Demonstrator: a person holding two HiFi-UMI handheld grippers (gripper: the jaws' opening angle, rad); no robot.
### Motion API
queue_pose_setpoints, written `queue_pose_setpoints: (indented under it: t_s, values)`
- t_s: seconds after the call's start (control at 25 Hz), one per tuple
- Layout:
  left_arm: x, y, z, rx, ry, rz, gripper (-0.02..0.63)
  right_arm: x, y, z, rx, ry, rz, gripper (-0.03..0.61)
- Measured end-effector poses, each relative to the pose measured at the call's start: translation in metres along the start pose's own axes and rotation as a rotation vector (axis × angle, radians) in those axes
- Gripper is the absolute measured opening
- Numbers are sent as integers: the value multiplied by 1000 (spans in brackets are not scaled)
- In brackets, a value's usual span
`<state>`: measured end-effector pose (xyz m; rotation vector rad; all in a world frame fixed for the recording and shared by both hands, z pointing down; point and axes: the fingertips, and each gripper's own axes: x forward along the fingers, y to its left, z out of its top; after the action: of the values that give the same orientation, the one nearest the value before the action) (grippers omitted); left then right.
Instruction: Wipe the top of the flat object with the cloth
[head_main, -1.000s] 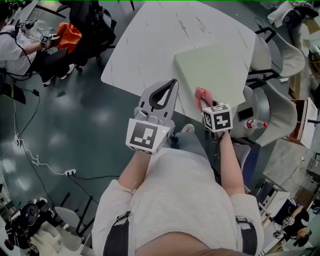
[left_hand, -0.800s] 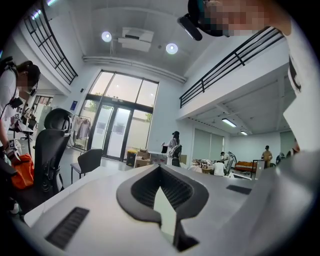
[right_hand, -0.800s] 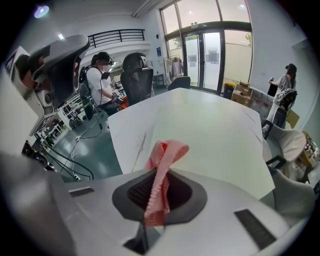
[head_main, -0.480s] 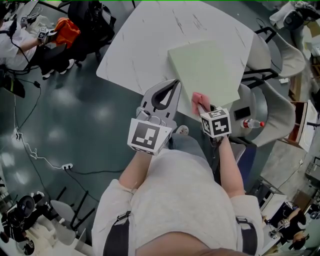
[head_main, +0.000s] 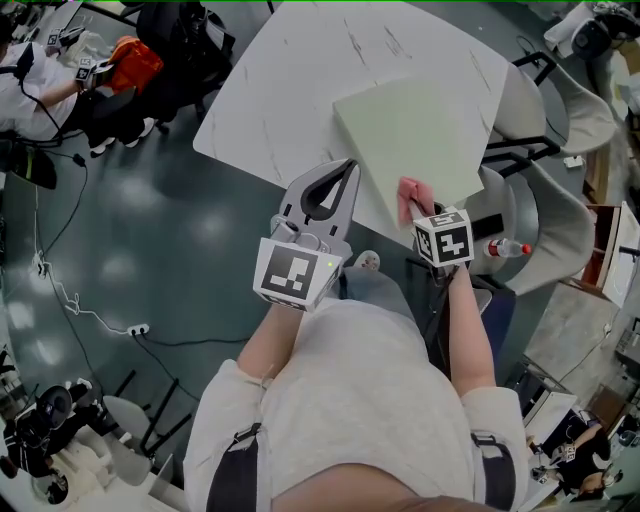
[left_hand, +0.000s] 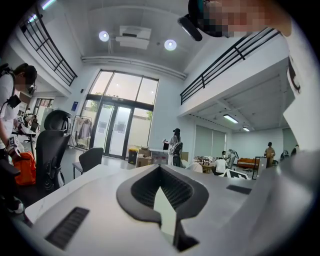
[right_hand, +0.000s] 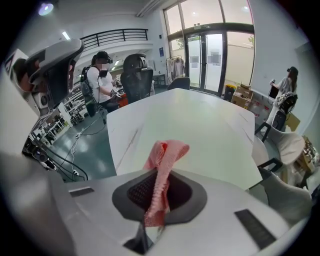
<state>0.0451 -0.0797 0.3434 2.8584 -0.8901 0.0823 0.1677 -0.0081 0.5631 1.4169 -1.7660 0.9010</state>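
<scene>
A pale green flat board (head_main: 415, 125) lies on the white marble table (head_main: 290, 90), reaching its near right edge. My right gripper (head_main: 414, 207) is shut on a pink cloth (head_main: 410, 190), and the bunched cloth rests at the board's near edge. In the right gripper view the cloth (right_hand: 162, 175) stands up between the jaws of the right gripper (right_hand: 160, 174), with the board (right_hand: 200, 130) stretching ahead. My left gripper (head_main: 347, 168) hangs off the table's near edge, left of the board, shut on nothing. In its own view the left gripper (left_hand: 160, 169) points level across the room.
Grey chairs (head_main: 560, 210) crowd the table's right side, with a water bottle (head_main: 507, 247) beside them. Seated people and an orange bag (head_main: 135, 62) are at the far left. Cables and a power strip (head_main: 135, 330) lie on the dark floor.
The right gripper and the pink cloth slid a little to the right along the board's near edge. The left gripper stayed where it was.
</scene>
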Motion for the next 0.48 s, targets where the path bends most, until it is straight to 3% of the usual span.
queue_pose_setpoints:
  t_s: [0.48]
  values:
    - [7, -9, -2, 17, 18, 5, 12, -6, -57, 2, 11, -8, -80, 28]
